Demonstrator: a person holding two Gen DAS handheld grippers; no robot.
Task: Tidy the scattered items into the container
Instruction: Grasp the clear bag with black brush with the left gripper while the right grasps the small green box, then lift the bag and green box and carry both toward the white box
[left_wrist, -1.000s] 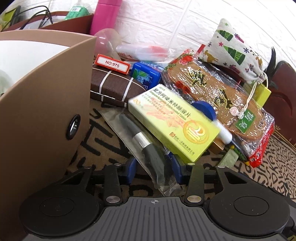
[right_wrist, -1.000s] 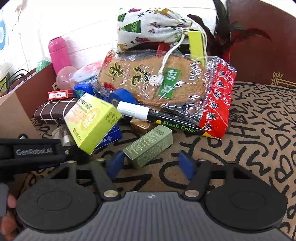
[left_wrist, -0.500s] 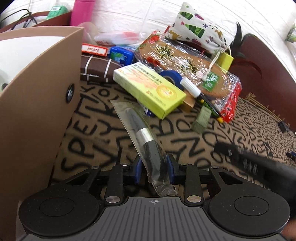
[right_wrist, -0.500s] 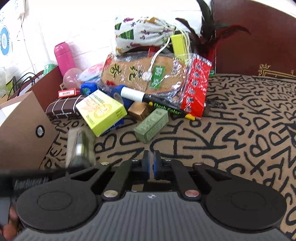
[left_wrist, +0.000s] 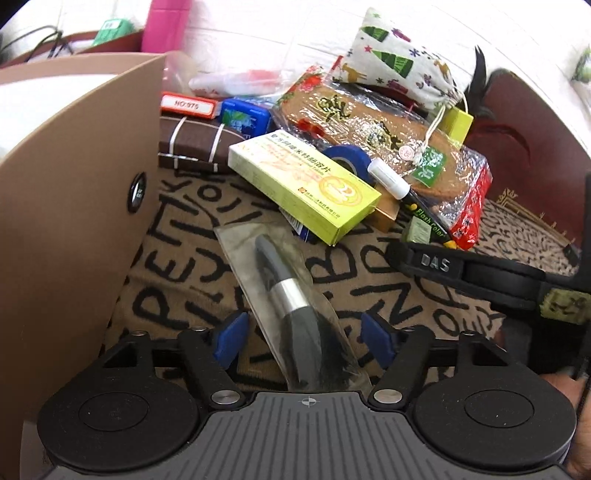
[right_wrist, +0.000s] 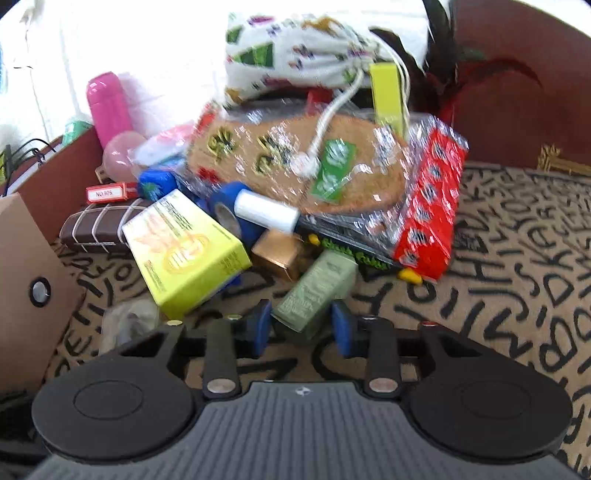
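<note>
My left gripper is open, its blue pads either side of a makeup brush in a clear plastic sleeve lying on the patterned cloth. The brown container stands just to its left. My right gripper is open around the near end of a small olive-green box; its pads look close to the box sides, apart from them. A yellow-green medicine box lies left of it and shows in the left wrist view too.
A pile sits behind: a marker, blue tape, gold box, wrapped insoles, Christmas pouch, brown striped case and pink bottle. The right gripper's arm crosses the left wrist view.
My left gripper has opened off the bagged brush, which lies on the cloth. My right gripper has opened from shut and moved forward around the olive-green box.
</note>
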